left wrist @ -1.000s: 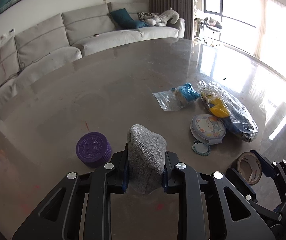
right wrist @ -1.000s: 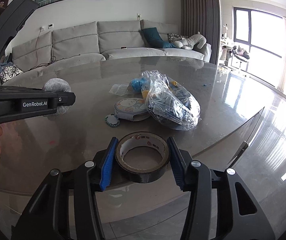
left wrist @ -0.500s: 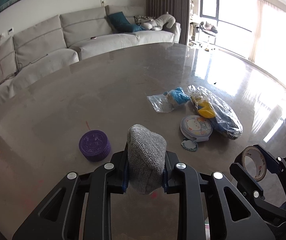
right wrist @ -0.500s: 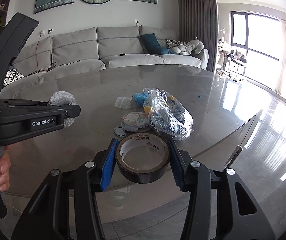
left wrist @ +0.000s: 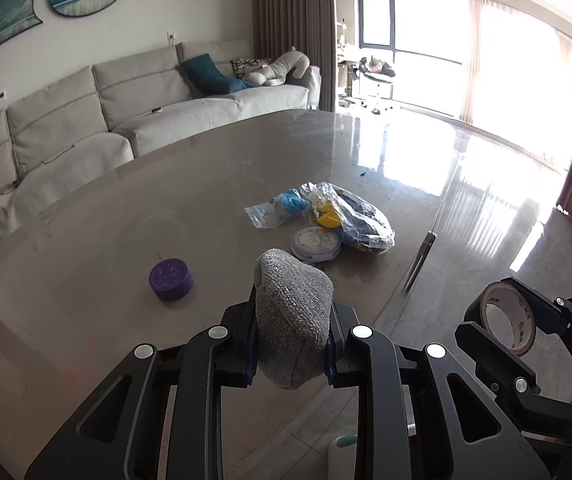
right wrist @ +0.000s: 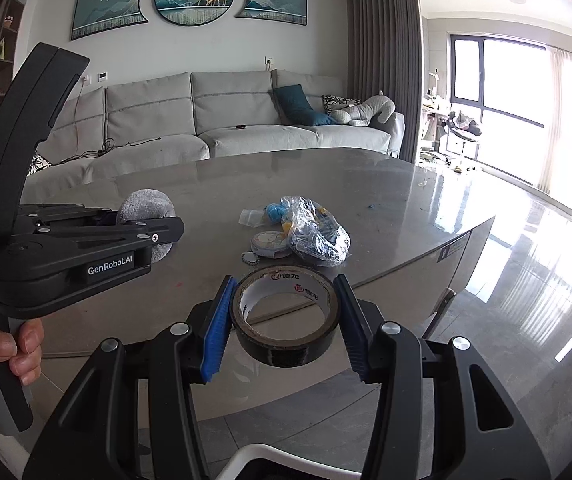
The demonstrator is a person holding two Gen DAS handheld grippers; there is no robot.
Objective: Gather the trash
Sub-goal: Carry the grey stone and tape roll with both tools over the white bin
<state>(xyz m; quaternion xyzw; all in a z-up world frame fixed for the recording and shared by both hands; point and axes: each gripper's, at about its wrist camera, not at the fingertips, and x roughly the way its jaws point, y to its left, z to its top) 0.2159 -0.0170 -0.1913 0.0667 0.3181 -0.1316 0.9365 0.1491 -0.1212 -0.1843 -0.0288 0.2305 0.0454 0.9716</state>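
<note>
Got my left gripper [left wrist: 291, 340] clamped on the grey sock [left wrist: 292, 316], right gripper [right wrist: 284, 328] squeezing the tape roll [right wrist: 286, 320], both held above the near table [left wrist: 126, 220] edge.

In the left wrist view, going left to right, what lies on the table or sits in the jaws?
Purple cap → grey cloth wad in the left gripper → crumpled plastic bag → tape roll in the right gripper.
</note>
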